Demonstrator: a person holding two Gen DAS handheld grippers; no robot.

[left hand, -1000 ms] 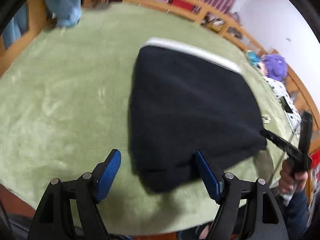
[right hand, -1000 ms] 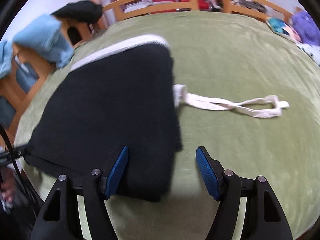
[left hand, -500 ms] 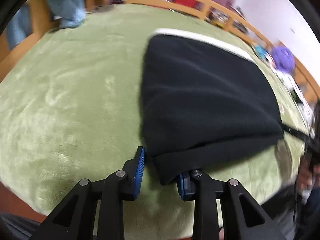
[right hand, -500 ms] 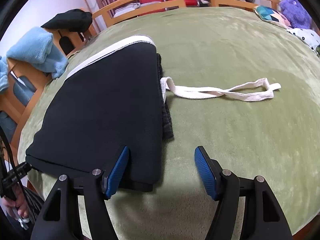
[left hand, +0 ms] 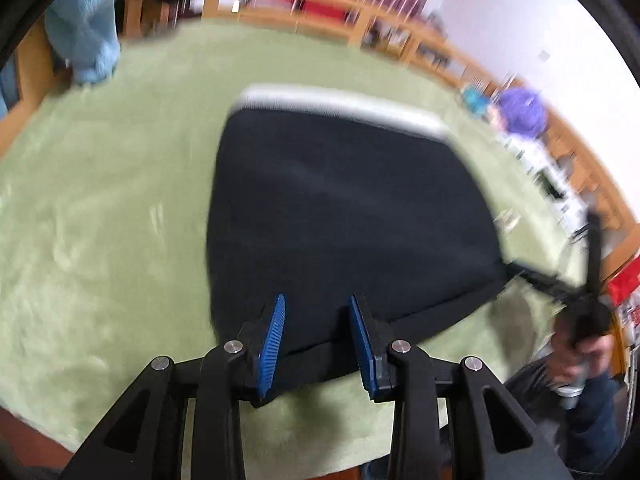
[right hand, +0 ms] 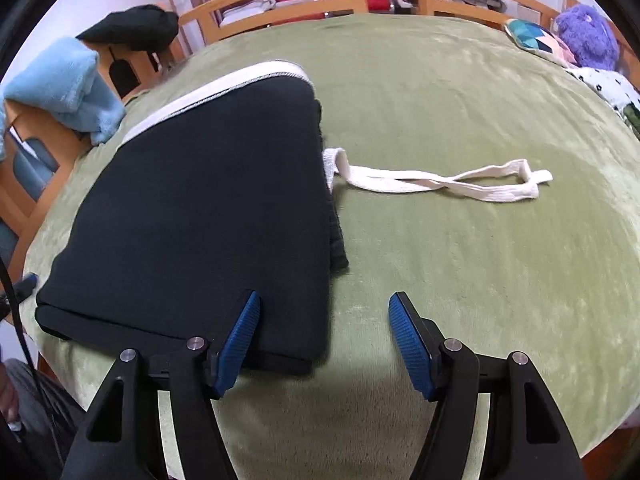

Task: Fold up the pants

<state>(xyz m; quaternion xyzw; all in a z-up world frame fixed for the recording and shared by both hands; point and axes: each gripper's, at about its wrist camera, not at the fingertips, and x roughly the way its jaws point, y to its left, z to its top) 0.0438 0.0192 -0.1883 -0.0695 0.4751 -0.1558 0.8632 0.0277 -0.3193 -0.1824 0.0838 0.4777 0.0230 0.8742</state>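
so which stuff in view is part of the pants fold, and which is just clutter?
In the job:
- black pants, folded on the green blanket
- white drawstring trailing from them
- left tongs at the near hem
- right tongs at the near corner

Lying about:
- blue towel
- purple plush toy
- patterned cushion

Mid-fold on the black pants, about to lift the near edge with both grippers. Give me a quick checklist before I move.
1. Pants lie flat and folded on the green blanket: ok.
2. Left gripper has the near edge between its pads: ok for position; whether the pads press on the cloth, cannot tell.
3. Right gripper has a grip: not ok. Its jaws are wide open, one pad over the near right corner, the other over bare blanket.
4. White drawstring tucked in: not ok, it trails out across the blanket.
5. Far white waistband lies straight: ok.
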